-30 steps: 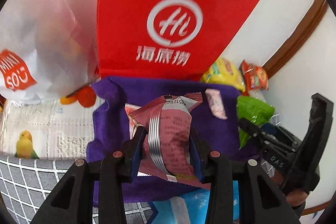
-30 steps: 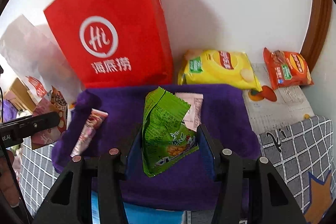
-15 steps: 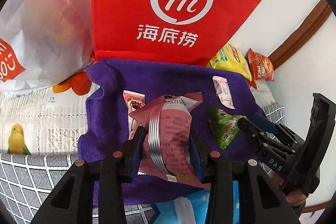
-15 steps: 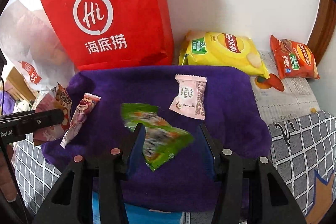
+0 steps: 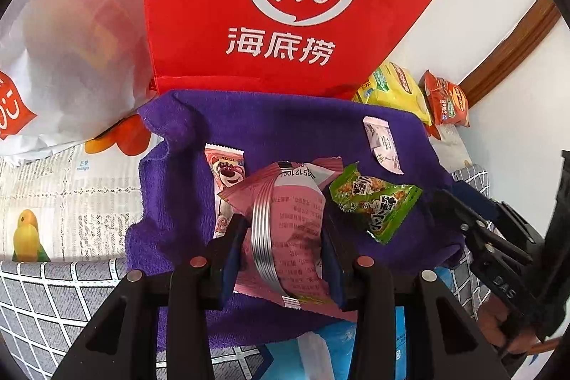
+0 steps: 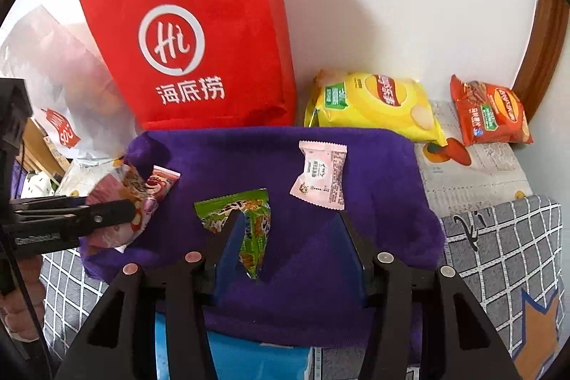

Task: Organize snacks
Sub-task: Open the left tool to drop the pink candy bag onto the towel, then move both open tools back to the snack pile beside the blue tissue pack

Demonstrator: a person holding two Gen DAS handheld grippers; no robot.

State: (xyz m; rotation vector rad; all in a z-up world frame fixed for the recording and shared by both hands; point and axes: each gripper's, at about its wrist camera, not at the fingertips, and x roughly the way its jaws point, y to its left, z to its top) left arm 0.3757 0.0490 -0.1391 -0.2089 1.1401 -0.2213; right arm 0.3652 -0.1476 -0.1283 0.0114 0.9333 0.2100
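My left gripper (image 5: 285,241) is shut on a pink snack packet (image 5: 288,223) and holds it above the purple cloth (image 5: 285,130); it also shows in the right wrist view (image 6: 121,202). My right gripper (image 6: 288,237) is open over the purple cloth (image 6: 320,255). A green snack packet (image 6: 249,223) lies on the cloth by its left finger, loose; it also shows in the left wrist view (image 5: 374,205). A pale pink packet (image 6: 320,173) and a bear-print bar (image 5: 226,177) lie on the cloth.
A red paper bag (image 6: 199,45) stands against the wall behind the cloth. A white plastic bag (image 5: 60,52) is at the left. A yellow chip bag (image 6: 374,102) and an orange chip bag (image 6: 491,113) lie at the back right. A blue item (image 6: 256,362) lies under the cloth's front edge.
My right gripper opened and let go of the green packet, which dropped onto the cloth. My left gripper kept its hold on the pink packet.
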